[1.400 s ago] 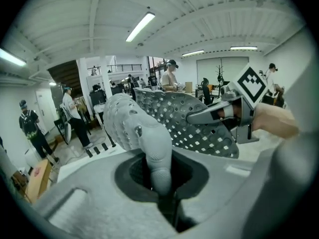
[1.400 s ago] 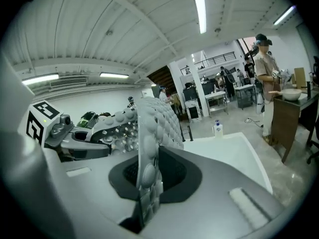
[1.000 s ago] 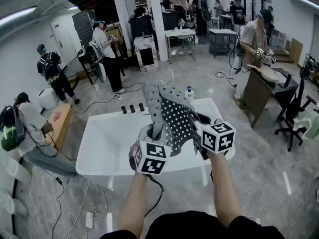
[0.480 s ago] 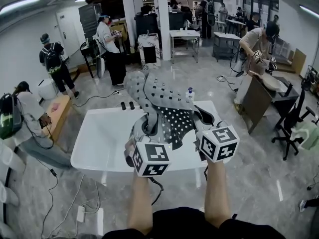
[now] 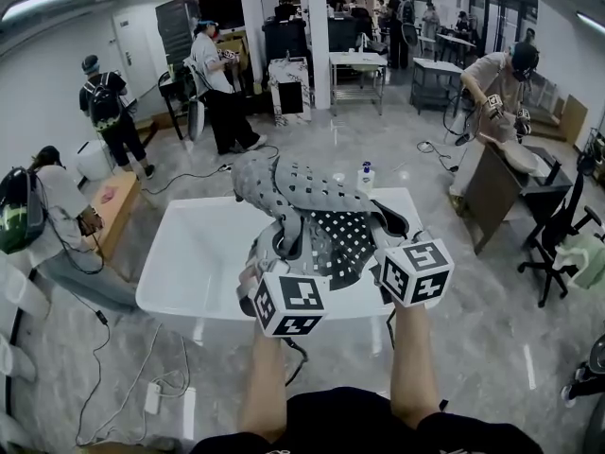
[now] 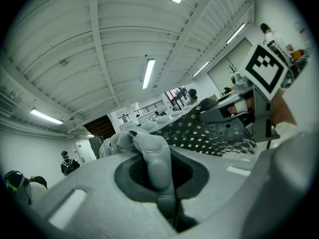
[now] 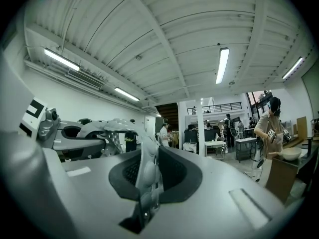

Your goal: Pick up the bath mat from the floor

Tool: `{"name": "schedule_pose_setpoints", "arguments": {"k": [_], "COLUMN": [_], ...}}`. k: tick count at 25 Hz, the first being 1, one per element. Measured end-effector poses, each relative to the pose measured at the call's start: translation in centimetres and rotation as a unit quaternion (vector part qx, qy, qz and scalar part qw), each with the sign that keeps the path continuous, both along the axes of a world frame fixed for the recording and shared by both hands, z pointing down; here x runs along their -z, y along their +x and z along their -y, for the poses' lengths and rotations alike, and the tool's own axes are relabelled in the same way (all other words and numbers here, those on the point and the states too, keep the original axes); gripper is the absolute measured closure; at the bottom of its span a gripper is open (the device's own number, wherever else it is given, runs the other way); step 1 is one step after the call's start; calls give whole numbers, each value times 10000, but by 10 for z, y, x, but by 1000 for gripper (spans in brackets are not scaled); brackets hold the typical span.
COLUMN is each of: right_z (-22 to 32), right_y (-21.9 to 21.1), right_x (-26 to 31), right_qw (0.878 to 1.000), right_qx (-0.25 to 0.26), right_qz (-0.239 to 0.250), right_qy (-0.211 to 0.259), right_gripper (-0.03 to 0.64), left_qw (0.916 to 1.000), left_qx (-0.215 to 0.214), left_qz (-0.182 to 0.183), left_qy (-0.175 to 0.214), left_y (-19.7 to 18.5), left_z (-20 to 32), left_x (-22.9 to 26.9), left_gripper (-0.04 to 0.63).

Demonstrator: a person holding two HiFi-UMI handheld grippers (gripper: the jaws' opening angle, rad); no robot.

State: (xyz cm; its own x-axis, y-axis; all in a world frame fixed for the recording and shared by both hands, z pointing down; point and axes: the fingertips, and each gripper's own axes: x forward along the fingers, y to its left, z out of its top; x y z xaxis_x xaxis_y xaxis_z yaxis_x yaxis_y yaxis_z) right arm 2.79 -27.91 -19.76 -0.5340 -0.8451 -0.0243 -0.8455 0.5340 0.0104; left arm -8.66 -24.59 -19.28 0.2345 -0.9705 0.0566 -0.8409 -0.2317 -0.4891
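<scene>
The bath mat (image 5: pixel 317 218) hung off the floor, bunched in the air above the white tub (image 5: pixel 189 263). It looked light, floppy and rubbery, so edge pinches seemed right for it. The left gripper (image 5: pixel 276 250) and the right gripper (image 5: pixel 380 233) were each clamped on a fold of its near edge.

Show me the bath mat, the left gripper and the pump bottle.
bath mat (image 5: pixel 312 195), head view, on its grey perforated upper fold.
left gripper (image 5: pixel 282 242), head view, between its fingertips, shut on the mat.
pump bottle (image 5: pixel 366 178), head view, on its body.
</scene>
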Motion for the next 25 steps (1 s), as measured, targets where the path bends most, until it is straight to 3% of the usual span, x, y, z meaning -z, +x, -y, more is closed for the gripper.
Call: {"name": "schedule_pose_setpoints", "arguments": {"k": [7,25], "right_z": [-2,-18], "right_y": [-1,14], "right_x": [3,4], "right_qw": [9998,9993], "right_qx": [-62,-226], "right_qz": [79,114], "right_qy": [148,293], "right_gripper": [597,595], "left_qw": [9988,9953], "left_qx": [231,339], "left_qz": [-396,-888], "left_qy": [162,164], "left_y": [-6,-6], "left_z": [-3,-19], "left_x": [3,2], "left_gripper": [574,572]}}
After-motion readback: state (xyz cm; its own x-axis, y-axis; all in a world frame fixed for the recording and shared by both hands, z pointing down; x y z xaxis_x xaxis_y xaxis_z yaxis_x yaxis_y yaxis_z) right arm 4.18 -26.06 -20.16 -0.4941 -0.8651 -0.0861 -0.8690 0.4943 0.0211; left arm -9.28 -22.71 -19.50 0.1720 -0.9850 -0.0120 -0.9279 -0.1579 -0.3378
